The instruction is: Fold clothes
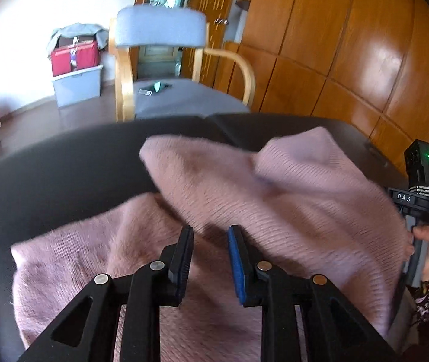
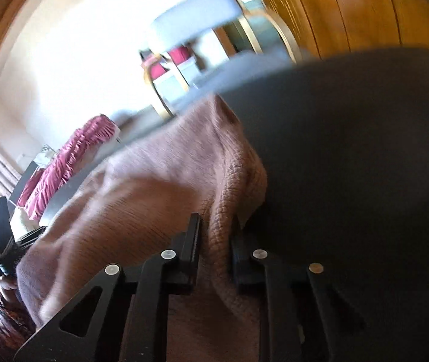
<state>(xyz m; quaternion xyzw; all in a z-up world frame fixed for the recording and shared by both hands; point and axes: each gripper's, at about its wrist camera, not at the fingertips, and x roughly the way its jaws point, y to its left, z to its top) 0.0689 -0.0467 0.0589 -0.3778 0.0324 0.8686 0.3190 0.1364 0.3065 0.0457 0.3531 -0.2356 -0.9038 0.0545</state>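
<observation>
Black fingers of the left gripper (image 1: 209, 235) are nearest, and they stand apart with nothing between them. They hang over a pink sweater (image 1: 184, 271) that lies on the near side of a dark tabletop (image 1: 63, 163). One part of the sweater is lifted up and folded over toward the right side of the tabletop.

On the other side, the right gripper (image 2: 216, 232) is pinched on a bunched edge of the pink sweater (image 2: 142, 211), and the cloth hangs out between its two fingers. That edge is close to the right side of the dark tabletop (image 2: 350, 150). A hand (image 1: 428, 247) holds the handle of the right gripper there.

Past the far edge of the tabletop stands a wooden chair (image 1: 160, 30) with gray cushions. Farther back, by the white wall, is a red bag (image 1: 74, 57) on a gray box (image 1: 77, 86). Brown wooden cupboards (image 1: 350, 45) fill the right side.
</observation>
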